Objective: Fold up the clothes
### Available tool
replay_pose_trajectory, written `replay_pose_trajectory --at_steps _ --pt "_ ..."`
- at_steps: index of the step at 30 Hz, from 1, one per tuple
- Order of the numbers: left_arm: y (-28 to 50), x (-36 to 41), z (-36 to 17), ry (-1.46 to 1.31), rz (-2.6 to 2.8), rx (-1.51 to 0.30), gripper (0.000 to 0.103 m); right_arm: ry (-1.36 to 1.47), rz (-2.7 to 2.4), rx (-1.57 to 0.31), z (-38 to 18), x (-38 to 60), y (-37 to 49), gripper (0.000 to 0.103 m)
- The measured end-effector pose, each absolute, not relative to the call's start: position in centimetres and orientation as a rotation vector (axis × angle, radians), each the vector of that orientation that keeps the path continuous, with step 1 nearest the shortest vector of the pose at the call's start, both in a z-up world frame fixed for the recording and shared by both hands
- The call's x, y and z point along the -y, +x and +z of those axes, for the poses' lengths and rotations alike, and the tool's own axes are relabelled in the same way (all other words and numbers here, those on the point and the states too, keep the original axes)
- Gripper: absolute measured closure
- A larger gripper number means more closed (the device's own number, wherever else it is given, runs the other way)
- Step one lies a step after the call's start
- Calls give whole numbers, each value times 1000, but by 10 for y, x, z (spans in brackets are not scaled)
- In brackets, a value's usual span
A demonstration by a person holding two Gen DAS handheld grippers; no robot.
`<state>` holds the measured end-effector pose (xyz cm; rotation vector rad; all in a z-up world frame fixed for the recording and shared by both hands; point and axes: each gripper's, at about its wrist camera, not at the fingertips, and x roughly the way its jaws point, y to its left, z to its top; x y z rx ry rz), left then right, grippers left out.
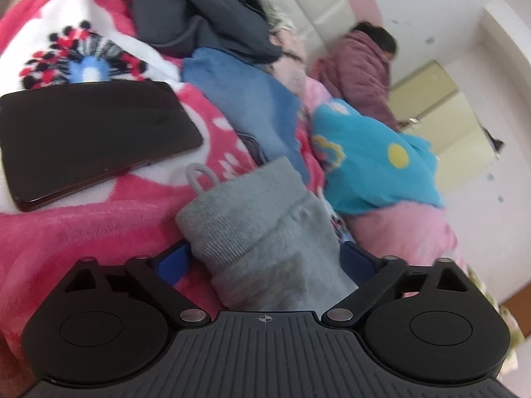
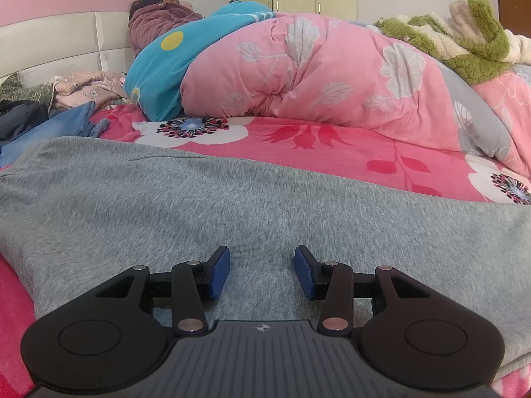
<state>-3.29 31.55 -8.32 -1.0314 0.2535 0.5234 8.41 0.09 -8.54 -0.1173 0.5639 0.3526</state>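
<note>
A grey knit garment (image 2: 199, 199) lies spread flat on the pink flowered bedsheet (image 2: 332, 146). My right gripper (image 2: 262, 272) sits low over its near part, blue pads apart and nothing pinched between them. In the left wrist view the garment's ribbed cuff (image 1: 252, 219), with a small hanging loop, fills the gap between the blue pads of my left gripper (image 1: 265, 260). Both pads touch its sides. The cuff stands bunched above the sheet (image 1: 99, 225).
A black phone (image 1: 89, 139) lies on the sheet left of the cuff. Blue jeans (image 1: 245, 99) and a dark garment (image 1: 199, 16) are piled behind. A person (image 2: 159, 16) lies at the headboard under a blue blanket (image 2: 159, 66) and pink quilt (image 2: 315, 76).
</note>
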Motion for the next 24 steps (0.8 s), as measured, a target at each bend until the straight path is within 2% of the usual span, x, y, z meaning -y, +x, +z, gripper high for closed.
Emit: replay_pose_trajectory --at_steps 2,3,9,17,24 --pt "-34 -315 -83 -1046 573 -244 33 -116 354 -564 -85 -1 84 57" --pt "-34 -315 -83 -1050 595 -240 43 -115 354 -564 -85 0 84 57" --pt "-36 -309 -78 -981 626 -214 64 -103 358 -563 -85 1 84 57" --pt "-27 -261 -33 -618 531 -120 70 -46 378 -569 -84 10 87 57" --pt "-12 -166 12 -200 293 -52 72 141 447 -595 -79 37 93 52"
